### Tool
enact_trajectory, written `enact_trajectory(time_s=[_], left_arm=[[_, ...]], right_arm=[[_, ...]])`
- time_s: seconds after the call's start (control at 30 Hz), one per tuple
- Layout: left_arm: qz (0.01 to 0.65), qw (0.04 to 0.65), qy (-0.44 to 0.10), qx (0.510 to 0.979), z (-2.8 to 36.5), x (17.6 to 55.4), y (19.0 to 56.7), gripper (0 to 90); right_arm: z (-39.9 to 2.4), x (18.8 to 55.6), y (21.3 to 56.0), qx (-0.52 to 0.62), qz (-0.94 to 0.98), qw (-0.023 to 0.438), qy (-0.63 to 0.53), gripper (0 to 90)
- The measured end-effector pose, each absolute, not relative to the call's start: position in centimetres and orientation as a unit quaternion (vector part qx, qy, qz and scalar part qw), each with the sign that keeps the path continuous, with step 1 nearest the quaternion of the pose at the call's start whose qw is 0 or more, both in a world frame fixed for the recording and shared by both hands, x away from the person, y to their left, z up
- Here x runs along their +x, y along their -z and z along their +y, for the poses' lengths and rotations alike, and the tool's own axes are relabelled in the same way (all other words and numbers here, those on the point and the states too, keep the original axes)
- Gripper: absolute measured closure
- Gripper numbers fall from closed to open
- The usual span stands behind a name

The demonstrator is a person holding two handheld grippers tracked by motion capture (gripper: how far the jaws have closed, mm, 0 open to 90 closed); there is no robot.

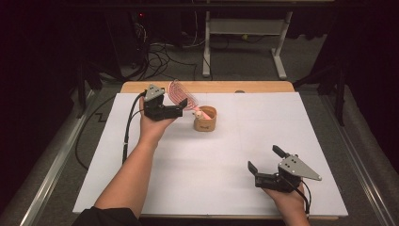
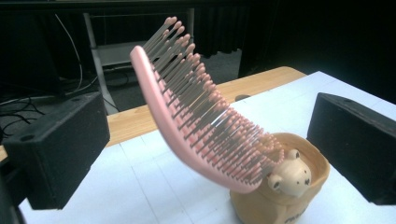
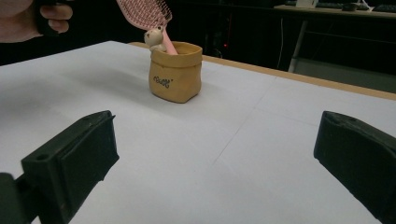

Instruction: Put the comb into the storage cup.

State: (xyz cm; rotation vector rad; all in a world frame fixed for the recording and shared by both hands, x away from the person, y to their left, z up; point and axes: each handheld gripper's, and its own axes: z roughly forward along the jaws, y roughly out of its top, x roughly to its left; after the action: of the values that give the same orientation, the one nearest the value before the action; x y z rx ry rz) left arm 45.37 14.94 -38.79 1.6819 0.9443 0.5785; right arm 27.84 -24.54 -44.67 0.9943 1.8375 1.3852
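A pink hairbrush (image 1: 180,94) (image 2: 201,121) (image 3: 144,11) stands handle-down in a small tan pot (image 1: 206,121) (image 2: 318,164) (image 3: 176,77), leaning back and to the left. A little wooden bear (image 1: 198,113) (image 2: 289,177) (image 3: 155,37) sits on the pot's rim. My left gripper (image 1: 182,107) (image 2: 208,144) hovers just left of the pot, open, its jaws wide on either side of the brush head without touching it. Open too is my right gripper (image 1: 264,158) (image 3: 215,158), at the front right of the table, holding nothing and facing the pot from a distance.
A white sheet (image 1: 263,122) covers the wooden table (image 1: 254,86). Beyond the far edge are floor cables (image 1: 160,54) and the legs of another table (image 1: 277,52). A metal rail (image 1: 51,160) runs along the left side.
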Motion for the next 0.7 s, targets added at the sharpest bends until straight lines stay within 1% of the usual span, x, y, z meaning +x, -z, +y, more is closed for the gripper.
enact_trajectory(time_s=[0.37, 0.7], left_arm=[[0.393, 0.537, -0.249, 0.704, 16.6, 43.9, 39.1, 0.0], [0.397, 0.543, -0.241, 0.699, 17.6, 42.7, 40.4, 0.0]], right_arm=[[-24.5, 27.8, 44.7, 0.379, 0.697, 0.312, -0.524, 0.1], [-24.7, 27.7, 44.8, 0.38, 0.695, 0.312, -0.524, 0.1]])
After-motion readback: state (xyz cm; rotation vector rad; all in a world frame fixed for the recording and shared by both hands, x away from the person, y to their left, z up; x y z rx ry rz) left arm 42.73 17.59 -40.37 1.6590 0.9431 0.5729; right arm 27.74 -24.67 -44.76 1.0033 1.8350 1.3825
